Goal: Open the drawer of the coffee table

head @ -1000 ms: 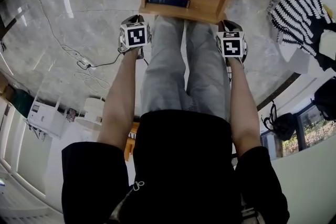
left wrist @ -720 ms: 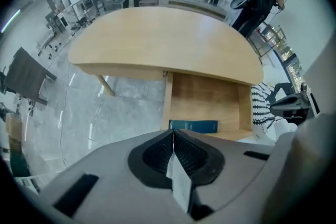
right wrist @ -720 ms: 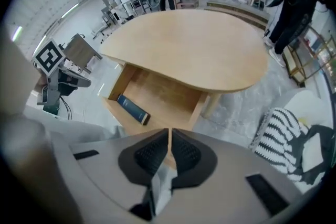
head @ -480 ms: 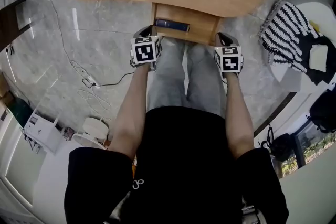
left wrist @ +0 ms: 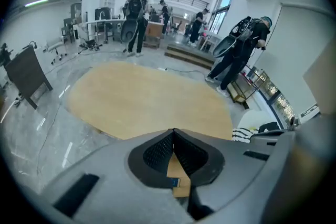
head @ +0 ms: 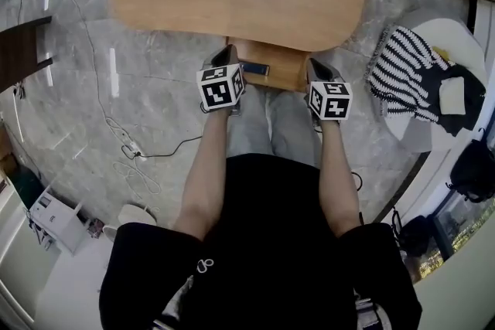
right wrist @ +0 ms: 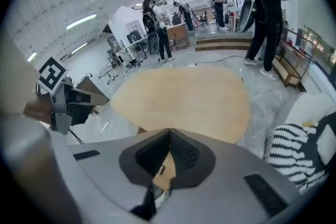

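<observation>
A person is wearing a loose black short-sleeved top (head: 271,243) over pale grey-blue jeans (head: 267,127), with a small metal ring (head: 203,267) hanging at the hem. The left gripper (head: 227,56) and the right gripper (head: 315,67) are each carrying a white cube printed with black square markers. Both are showing smooth grey moulded shells (left wrist: 105,176) around black, finely dotted pads (left wrist: 158,153).

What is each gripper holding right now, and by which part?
Nothing. The left gripper and right gripper are both shut and empty, off the open drawer.
</observation>
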`<act>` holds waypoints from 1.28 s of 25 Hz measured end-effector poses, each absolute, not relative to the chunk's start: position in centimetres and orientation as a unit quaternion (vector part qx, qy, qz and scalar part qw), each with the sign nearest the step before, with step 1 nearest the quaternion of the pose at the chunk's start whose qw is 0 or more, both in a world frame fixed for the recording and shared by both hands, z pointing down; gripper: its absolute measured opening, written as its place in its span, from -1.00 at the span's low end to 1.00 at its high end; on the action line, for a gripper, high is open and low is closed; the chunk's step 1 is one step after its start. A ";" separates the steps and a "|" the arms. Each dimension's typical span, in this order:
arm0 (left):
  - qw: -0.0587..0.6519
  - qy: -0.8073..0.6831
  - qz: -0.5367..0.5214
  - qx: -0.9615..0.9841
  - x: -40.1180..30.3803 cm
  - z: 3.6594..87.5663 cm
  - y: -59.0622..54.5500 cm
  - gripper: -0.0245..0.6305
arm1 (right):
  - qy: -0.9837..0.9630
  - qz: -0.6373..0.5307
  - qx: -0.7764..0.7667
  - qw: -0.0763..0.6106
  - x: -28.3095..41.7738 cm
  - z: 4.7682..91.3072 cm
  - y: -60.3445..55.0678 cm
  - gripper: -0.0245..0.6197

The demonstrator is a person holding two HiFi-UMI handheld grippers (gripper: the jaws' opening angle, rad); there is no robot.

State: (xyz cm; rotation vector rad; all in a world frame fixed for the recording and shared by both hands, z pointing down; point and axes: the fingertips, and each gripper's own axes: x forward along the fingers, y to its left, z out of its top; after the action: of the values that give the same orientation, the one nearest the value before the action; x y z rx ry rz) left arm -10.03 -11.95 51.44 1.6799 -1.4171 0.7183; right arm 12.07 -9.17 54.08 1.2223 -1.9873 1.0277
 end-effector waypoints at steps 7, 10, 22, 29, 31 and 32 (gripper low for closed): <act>0.368 -0.590 0.212 0.687 -7.5 43.5 -15.6 -0.90 | -0.753 0.352 0.514 0.212 14.0 46.4 -13.3 -0.89; 0.344 -0.595 0.186 0.702 -6.0 39.8 -17.0 -0.90 | -0.759 0.330 0.532 0.180 15.0 42.7 -14.8 -0.89; 0.221 -0.599 0.095 0.764 -0.8 23.5 -21.2 -0.90 | -0.800 0.196 0.564 0.055 17.8 24.4 -21.4 -0.89; 0.142 -0.597 0.050 0.788 1.0 14.2 -22.1 -0.90 | -0.822 0.116 0.557 -0.001 17.9 14.0 -22.3 -0.89; 0.121 -0.595 0.037 0.794 1.7 11.7 -22.2 -0.90 | -0.829 0.097 0.551 -0.017 18.0 11.4 -22.3 -0.89; 0.112 -0.594 0.030 0.796 2.0 10.6 -22.1 -0.90 | -0.832 0.089 0.547 -0.027 18.0 10.3 -22.2 -0.89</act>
State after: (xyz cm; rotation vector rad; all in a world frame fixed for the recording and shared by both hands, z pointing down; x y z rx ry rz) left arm 1.99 -22.10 10.63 2.3385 -1.7431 0.0877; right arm 18.03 -22.19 10.28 1.7476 -2.6593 0.2839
